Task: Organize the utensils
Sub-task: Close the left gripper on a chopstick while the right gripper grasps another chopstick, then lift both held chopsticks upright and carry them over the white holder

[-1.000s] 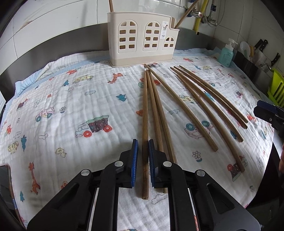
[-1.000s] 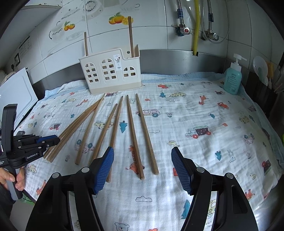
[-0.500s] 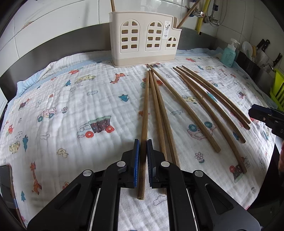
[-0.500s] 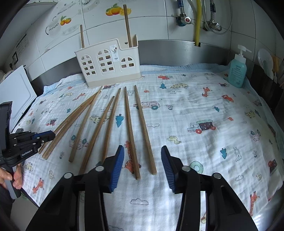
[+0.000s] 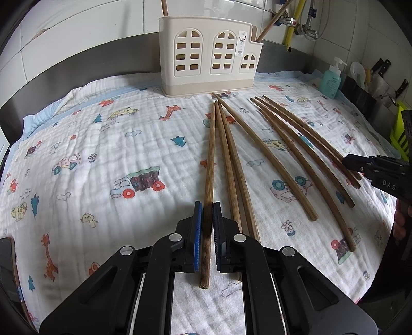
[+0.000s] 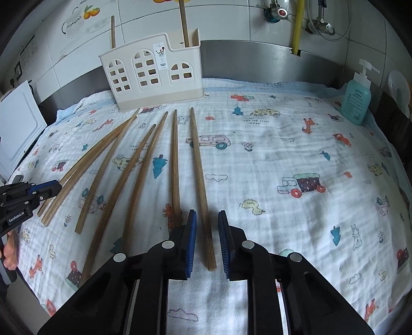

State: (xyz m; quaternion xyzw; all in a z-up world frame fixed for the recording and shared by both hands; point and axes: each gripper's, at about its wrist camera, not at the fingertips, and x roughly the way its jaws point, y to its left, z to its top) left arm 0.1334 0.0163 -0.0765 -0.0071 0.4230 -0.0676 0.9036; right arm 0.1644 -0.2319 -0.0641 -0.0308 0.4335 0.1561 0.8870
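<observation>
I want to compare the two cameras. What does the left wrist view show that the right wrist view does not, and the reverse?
Only the left wrist view shows the knives and the green rack at far right, and the left gripper shut on a chopstick.

Only the right wrist view shows the fruit stickers, the white board, and the right gripper open around the rightmost chopstick.

Both show the cream utensil holder, the printed cloth and the soap bottle.

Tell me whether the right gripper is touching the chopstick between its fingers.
Apart. In the right wrist view the right gripper straddles the chopstick, with white cloth showing on both sides between stick and blue pads; jaws open.
</observation>
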